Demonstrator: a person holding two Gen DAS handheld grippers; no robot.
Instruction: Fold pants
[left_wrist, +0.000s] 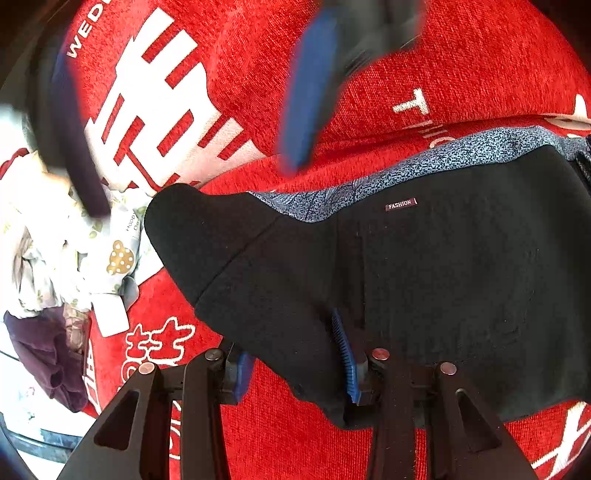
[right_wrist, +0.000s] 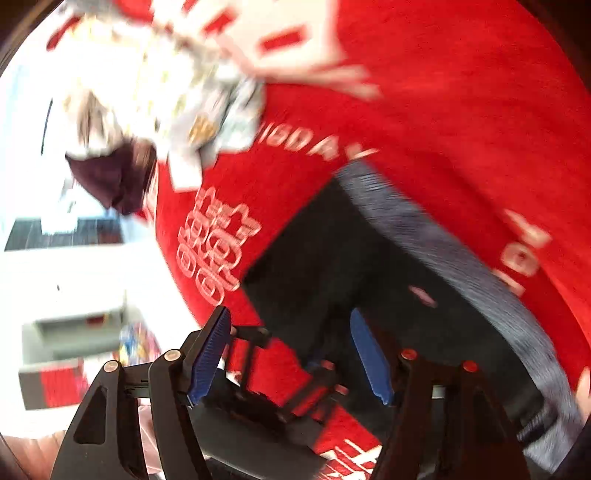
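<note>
Now left claw (left_wrist: 295, 365) clamping pants (left_wrist: 424, 277).

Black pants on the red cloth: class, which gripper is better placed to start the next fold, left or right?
Left. The left gripper is shut on the black pants at their near edge, so it could probably lift that edge over. The right gripper is open and holds nothing, above the pants.

Black claw (left_wrist: 295, 369), blue ribbed pads (right_wrist: 208, 354), round rivets
</note>
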